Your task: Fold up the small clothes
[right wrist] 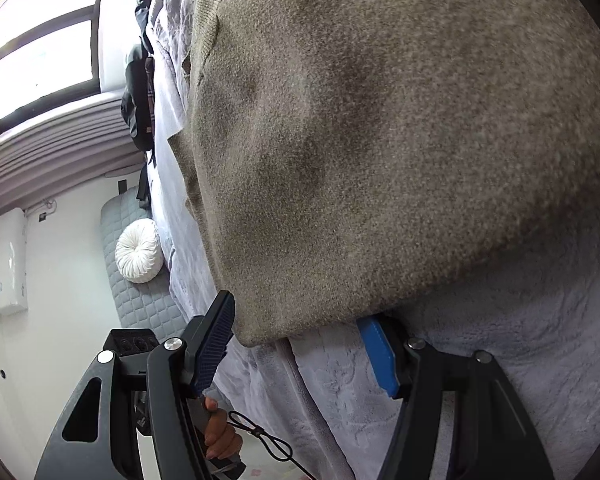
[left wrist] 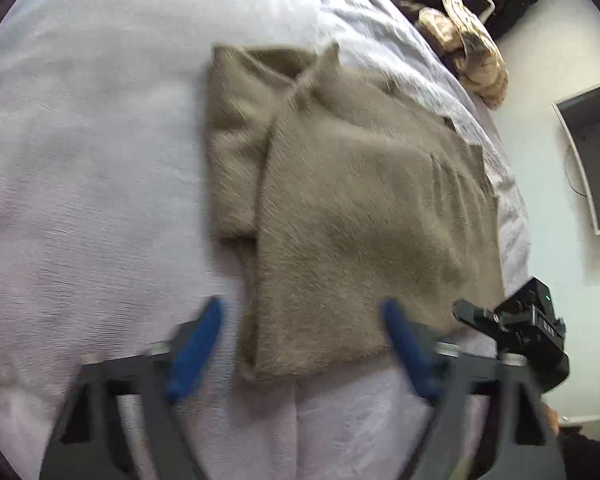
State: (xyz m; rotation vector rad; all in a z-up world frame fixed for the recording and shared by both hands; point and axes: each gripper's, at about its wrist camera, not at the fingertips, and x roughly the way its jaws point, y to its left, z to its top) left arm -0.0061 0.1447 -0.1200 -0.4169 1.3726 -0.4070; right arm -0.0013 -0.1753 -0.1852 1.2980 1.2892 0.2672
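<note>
A fuzzy brown-grey sweater (left wrist: 340, 200) lies partly folded on a pale lavender bed cover (left wrist: 80, 160). My left gripper (left wrist: 304, 312) is open just above the sweater's near edge, its blue fingers (left wrist: 196, 352) either side of the near corner. The right gripper's body shows at the sweater's right corner (left wrist: 516, 324). In the right wrist view the sweater (right wrist: 380, 140) fills the frame. My right gripper (right wrist: 300, 328) is open around its near corner, with one blue finger (right wrist: 216, 340) left of it and the other tucked under the fabric edge.
A patterned beige and black blanket (left wrist: 460, 28) lies at the far end of the bed. The bed's right edge (left wrist: 512, 208) drops to the floor. A white round cushion (right wrist: 138, 250) on a grey quilted mat (right wrist: 140, 304) sits beside the bed, under a window (right wrist: 40, 40).
</note>
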